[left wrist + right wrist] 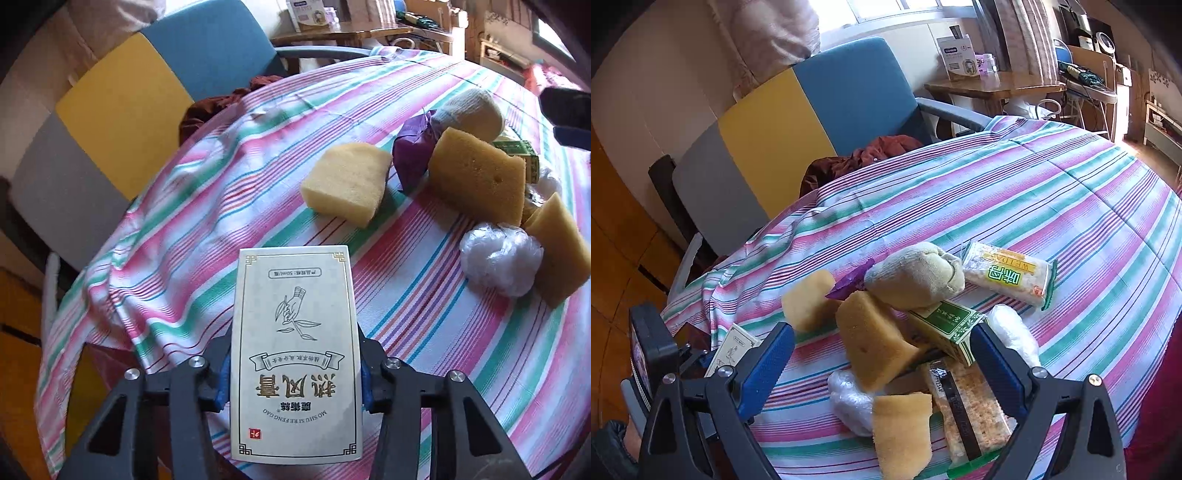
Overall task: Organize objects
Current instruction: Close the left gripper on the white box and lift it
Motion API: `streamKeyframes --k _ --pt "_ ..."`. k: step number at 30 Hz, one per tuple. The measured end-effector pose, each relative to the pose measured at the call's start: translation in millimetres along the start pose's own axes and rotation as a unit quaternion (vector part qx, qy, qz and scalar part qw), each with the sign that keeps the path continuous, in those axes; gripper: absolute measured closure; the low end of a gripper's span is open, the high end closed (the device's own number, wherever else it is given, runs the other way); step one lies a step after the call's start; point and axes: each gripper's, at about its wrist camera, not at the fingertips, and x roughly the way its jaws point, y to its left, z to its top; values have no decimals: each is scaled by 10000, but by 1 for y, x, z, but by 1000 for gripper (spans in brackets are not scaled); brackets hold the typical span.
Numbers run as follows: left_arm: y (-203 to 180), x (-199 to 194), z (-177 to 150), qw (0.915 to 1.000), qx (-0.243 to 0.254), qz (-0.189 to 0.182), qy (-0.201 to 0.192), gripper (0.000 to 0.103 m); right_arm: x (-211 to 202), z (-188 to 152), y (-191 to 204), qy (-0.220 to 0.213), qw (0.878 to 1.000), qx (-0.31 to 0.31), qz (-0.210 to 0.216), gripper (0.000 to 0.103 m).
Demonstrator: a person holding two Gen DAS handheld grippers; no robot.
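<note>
My left gripper [295, 384] is shut on a white box with gold lettering [295, 350], its blue pads pressing both long sides; the box [733, 349] also shows at the lower left of the right wrist view. My right gripper [882, 354] is open above a pile on the striped tablecloth [1034, 184]. In the pile are a dark yellow sponge [871, 347], a pale sponge [809, 299], a third sponge [903, 432], a green box [945, 325], a rolled cloth [916, 277], a cracker packet [967, 406] and crumpled plastic [849, 402].
A snack packet with green characters [1008, 273] lies beyond the pile. A blue, yellow and grey chair [849, 92] stands against the table's far left edge with a brown garment [857, 158] on its seat. A wooden side table [993, 86] stands behind.
</note>
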Motion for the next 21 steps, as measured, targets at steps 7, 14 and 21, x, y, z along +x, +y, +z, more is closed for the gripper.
streamKeyframes --k 7,14,21 --pt "-12 -35 -12 9974 -605 143 -369 52 4 0 -1 99 9999 -33 -84 5" --pt "-17 -74 -28 9930 -957 228 -653 52 9 -2 2 189 9995 -163 -167 5" --pt "-16 -100 -47 9885 -1245 277 -814 52 11 -3 2 260 9994 -177 -162 5"
